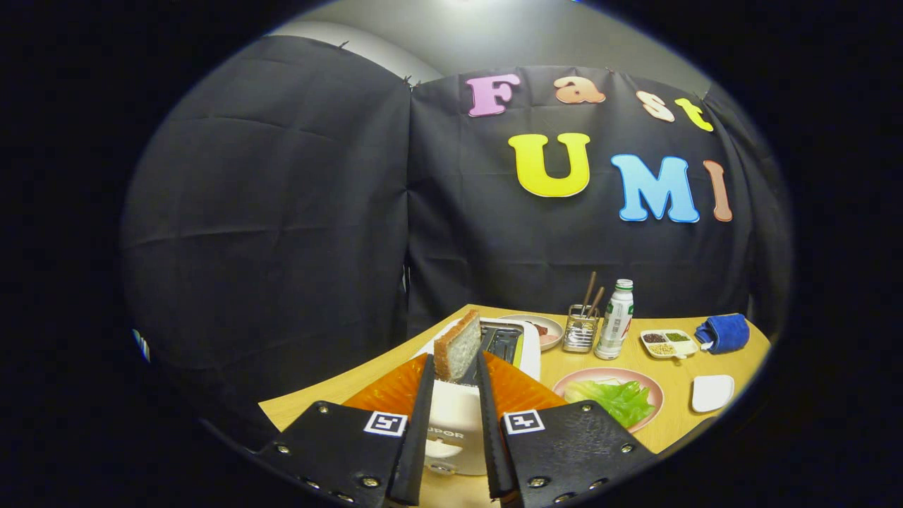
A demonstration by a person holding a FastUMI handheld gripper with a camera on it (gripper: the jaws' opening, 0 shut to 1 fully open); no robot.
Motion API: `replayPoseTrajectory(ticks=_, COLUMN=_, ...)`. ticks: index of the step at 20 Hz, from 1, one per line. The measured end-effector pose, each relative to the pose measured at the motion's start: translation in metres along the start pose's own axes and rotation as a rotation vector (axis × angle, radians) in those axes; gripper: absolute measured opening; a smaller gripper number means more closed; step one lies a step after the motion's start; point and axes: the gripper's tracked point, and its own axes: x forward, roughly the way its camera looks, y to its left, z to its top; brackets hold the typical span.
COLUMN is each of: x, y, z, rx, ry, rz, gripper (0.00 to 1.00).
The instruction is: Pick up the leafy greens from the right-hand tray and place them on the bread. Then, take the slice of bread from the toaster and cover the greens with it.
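Bread slice [457, 347], porous and pale with a brown crust, stands between the tips of the gripper [455, 370], whose two fingers close in on its lower edges; whether both truly press on it I cannot tell, since the slice may partly rest in the toaster [455, 423] below. That toaster is a smooth white box seen between the fingers, with part of a printed word on its front reading "UPOR". Square black-and-white marker tags sit on both finger blocks. A ribbed, glossy orange tray [518, 391] spreads behind the fingers on either side. Leafy greens [615, 401], crinkled and light green, lie on a round pink-rimmed plate [645, 381] to the right of the fingers, on the wooden tabletop [734, 353]. Beyond stand a wire holder [581, 329] with brown sticks, a white bottle [615, 319] with a label too small to read, a divided dish [668, 343] of small grains, a folded blue cloth [722, 332] and a small white rounded dish [712, 392]. Bare wood shows between the plate and the bottle; the tabletop's near edge runs just left of the tray.
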Motion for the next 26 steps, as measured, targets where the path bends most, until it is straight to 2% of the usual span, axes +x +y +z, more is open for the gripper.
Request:
replayPoseTrajectory(ticks=7, x=0.040, y=0.002, z=-0.016, rx=-0.022, ry=0.073, rz=-0.101, gripper=0.36)
replayPoseTrajectory(ticks=9, x=0.052, y=0.003, z=-0.018, rx=-0.018, ry=0.088, rz=-0.099, gripper=0.36)
replayPoseTrajectory(ticks=11, x=0.060, y=0.013, z=-0.017, rx=-0.010, ry=0.080, rz=-0.040, gripper=0.36)
replayPoseTrajectory(ticks=13, x=0.066, y=0.015, z=-0.017, rx=-0.026, ry=0.076, rz=-0.025, gripper=0.37)
replayPoseTrajectory(ticks=16, x=0.066, y=0.010, z=-0.015, rx=-0.074, ry=0.042, rz=-0.077, gripper=0.37)
replayPoseTrajectory(ticks=17, x=0.064, y=-0.007, z=-0.014, rx=-0.102, ry=0.038, rz=-0.159, gripper=0.37)
replayPoseTrajectory(ticks=18, x=0.059, y=-0.001, z=-0.015, rx=-0.097, ry=0.032, rz=-0.153, gripper=0.09)
replayPoseTrajectory(ticks=20, x=0.067, y=0.002, z=-0.016, rx=-0.116, ry=0.023, rz=-0.147, gripper=0.09)
replayPoseTrajectory(ticks=22, x=0.068, y=-0.001, z=-0.017, rx=-0.075, ry=0.019, rz=-0.153, gripper=0.09)
replayPoseTrajectory(ticks=23, x=0.073, y=-0.004, z=-0.018, rx=-0.040, ry=0.024, rz=-0.161, gripper=0.00)
replayPoseTrajectory(ticks=26, x=0.069, y=0.001, z=-0.010, rx=-0.052, ry=0.036, rz=-0.117, gripper=0.00)
